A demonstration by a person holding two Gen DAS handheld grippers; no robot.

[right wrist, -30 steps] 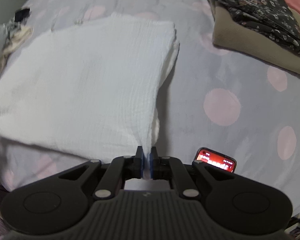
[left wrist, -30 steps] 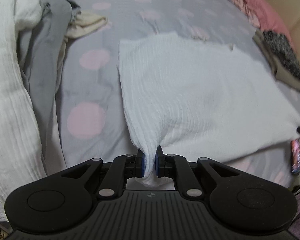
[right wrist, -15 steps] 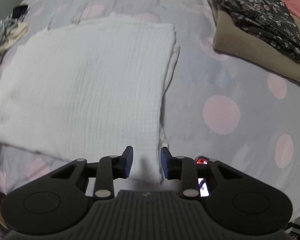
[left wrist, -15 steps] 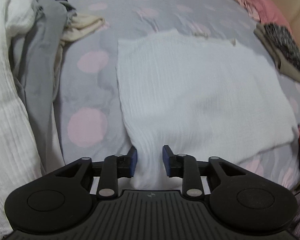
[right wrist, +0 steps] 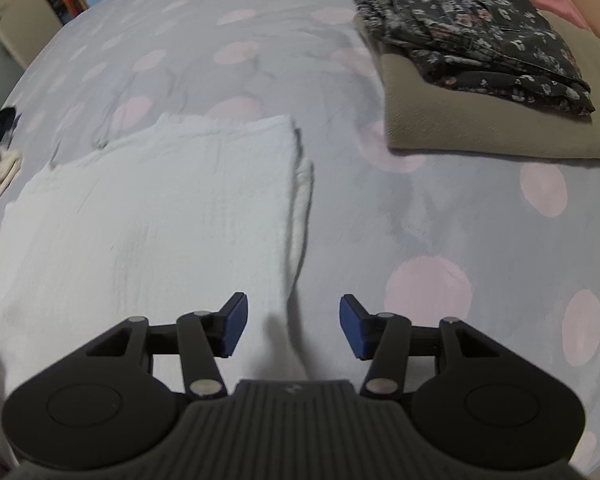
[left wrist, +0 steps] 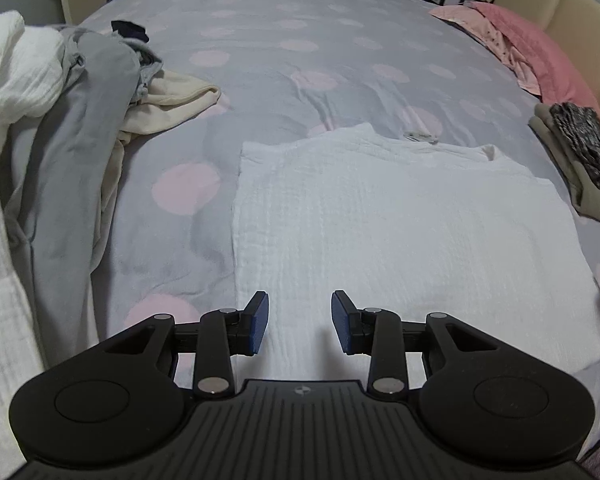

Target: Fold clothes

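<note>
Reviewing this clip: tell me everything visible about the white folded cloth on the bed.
The white cloth is a crinkled, gauze-like fabric folded into a rough rectangle, lying flat on the grey bedspread with pink dots. Layered edges show along its right side in the right wrist view. The left gripper and right gripper have just been opening and stand open over its near corners, pads clear of the fabric. It lies apart from the folded stack.

Both wrist cameras look steeply down from close above the bed's (left wrist: 300,40) near edge. They share the white cloth (left wrist: 400,220) (right wrist: 160,208), left and right corners.
</note>
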